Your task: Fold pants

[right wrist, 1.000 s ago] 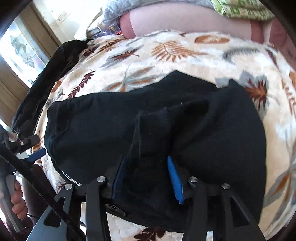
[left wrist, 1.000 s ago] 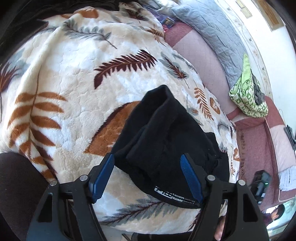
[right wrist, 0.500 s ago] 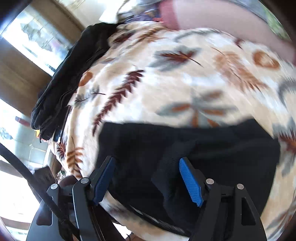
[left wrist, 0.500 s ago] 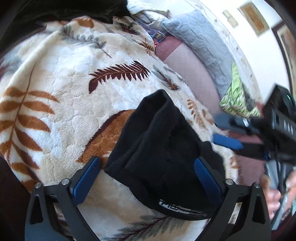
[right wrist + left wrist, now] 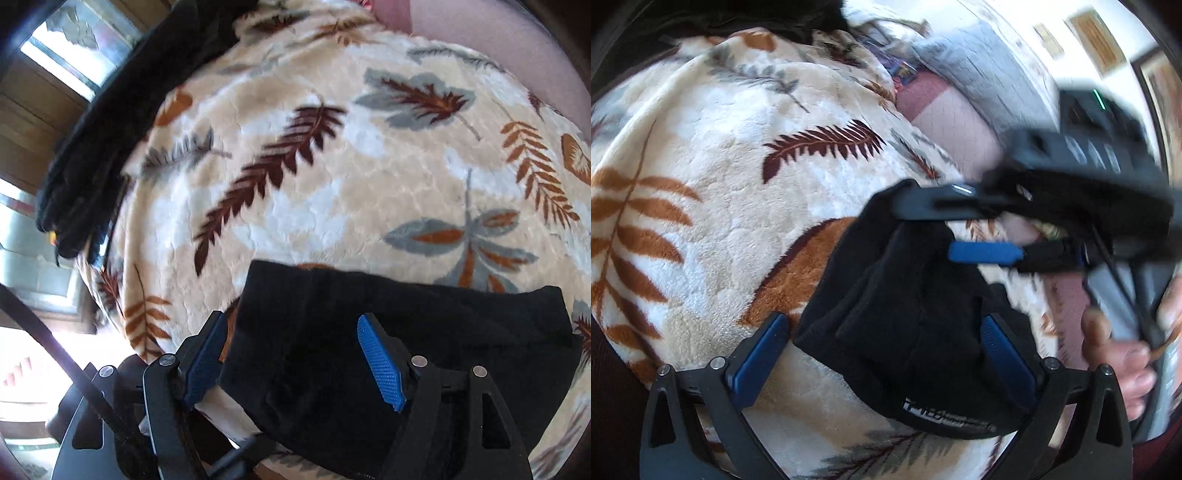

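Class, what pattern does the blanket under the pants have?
The blanket is cream with brown, orange and grey leaf prints, clearest in the right wrist view.

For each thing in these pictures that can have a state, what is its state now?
left gripper: open, jaws on either side of the pants, not gripping
right gripper: open, over the pants
black pants: folded into a bundle, lying on the blanket
leaf-print blanket: spread flat
dark garment: heaped at the blanket's edge
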{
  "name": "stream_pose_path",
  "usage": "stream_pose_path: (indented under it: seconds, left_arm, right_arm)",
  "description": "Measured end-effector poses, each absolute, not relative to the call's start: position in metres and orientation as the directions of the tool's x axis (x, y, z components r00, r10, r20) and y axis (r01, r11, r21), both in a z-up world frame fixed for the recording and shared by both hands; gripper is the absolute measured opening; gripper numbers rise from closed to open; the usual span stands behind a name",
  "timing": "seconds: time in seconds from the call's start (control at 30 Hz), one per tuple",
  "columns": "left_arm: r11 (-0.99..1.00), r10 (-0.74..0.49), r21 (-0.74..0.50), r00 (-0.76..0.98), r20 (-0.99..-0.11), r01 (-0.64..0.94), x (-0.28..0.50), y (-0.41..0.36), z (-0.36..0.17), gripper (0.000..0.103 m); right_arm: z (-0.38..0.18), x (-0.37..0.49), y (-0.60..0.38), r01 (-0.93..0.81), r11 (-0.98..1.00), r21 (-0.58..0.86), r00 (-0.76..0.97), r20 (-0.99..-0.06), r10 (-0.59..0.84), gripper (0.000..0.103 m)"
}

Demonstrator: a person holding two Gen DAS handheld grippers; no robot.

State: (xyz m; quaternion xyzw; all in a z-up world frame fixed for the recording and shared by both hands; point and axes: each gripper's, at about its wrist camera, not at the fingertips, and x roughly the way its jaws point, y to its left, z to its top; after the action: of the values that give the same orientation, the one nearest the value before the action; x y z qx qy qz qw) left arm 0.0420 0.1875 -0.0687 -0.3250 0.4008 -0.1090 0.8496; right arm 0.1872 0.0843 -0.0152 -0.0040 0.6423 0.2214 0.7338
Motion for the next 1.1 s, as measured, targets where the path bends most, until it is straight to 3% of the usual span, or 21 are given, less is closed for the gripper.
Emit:
stream_pose_path:
  seconds: [0.03, 0.07, 0.13, 0.3, 0.4, 0.43, 0.5, 0.53, 0.6, 0.67, 0.9, 1.1]
  left_arm:
    - [0.788, -0.433, -0.612, 0.649, -0.625, -0.064, 0.042, 0.183, -0.067, 0.088]
    - [0.820, -0.403, -0.569, 0.646, -0.648, -0.059, 0.041, 0.179, -0.066, 0.067]
    - [0.834, -0.410, -0.551, 0.622, -0.667, -0.042, 0.044, 0.174, -0.068, 0.050]
    - [0.803, -0.445, -0.594, 0.615, -0.651, -0.048, 0.046, 0.179, -0.072, 0.046]
    - [0.798, -0.448, -0.600, 0.613, -0.651, -0.054, 0.045, 0.181, -0.071, 0.043]
    - [0.799, -0.446, -0.599, 0.611, -0.653, -0.057, 0.044, 0.181, -0.070, 0.042]
    - [0.783, -0.472, -0.620, 0.601, -0.645, -0.051, 0.041, 0.181, -0.067, 0.040]
    - [0.777, -0.481, -0.627, 0.598, -0.641, -0.046, 0.040, 0.180, -0.064, 0.039]
    - [0.789, -0.479, -0.614, 0.606, -0.635, -0.019, 0.038, 0.171, -0.052, 0.039]
    - [0.801, -0.480, -0.598, 0.612, -0.628, 0.015, 0.035, 0.160, -0.037, 0.039]
    - [0.825, -0.502, -0.552, 0.606, -0.617, 0.121, 0.040, 0.112, 0.009, 0.039]
    - [0.857, -0.501, -0.464, 0.576, -0.646, 0.224, 0.044, 0.048, 0.023, 0.040]
  right_arm:
    - [-0.018, 0.187, 0.091, -0.345, 0.900, 0.267, 0.058, -0.951, 0.305, 0.078]
    - [-0.022, 0.188, 0.099, -0.364, 0.899, 0.244, 0.041, -0.960, 0.278, 0.084]
    - [-0.033, 0.192, 0.121, -0.414, 0.895, 0.167, 0.006, -0.982, 0.187, 0.091]
    - [-0.074, 0.211, 0.157, -0.446, 0.895, 0.004, -0.110, -0.993, -0.050, 0.100]
    - [-0.080, 0.208, 0.167, -0.481, 0.874, -0.069, -0.080, -0.989, -0.122, 0.098]
    - [-0.077, 0.205, 0.167, -0.500, 0.863, -0.075, -0.062, -0.991, -0.122, 0.094]
    - [-0.063, 0.196, 0.160, -0.542, 0.831, -0.124, 0.011, -0.990, -0.140, 0.059]
    - [-0.056, 0.194, 0.152, -0.545, 0.832, -0.105, 0.017, -0.993, -0.114, 0.056]
    - [-0.037, 0.191, 0.129, -0.530, 0.848, -0.035, 0.027, -0.999, -0.024, 0.037]
    - [-0.022, 0.187, 0.110, -0.520, 0.854, 0.010, 0.046, -0.998, 0.040, 0.033]
    - [0.034, 0.172, 0.032, -0.455, 0.870, 0.189, 0.150, -0.947, 0.285, 0.031]
    - [0.048, 0.170, -0.039, -0.365, 0.880, 0.303, 0.211, -0.894, 0.395, 0.030]
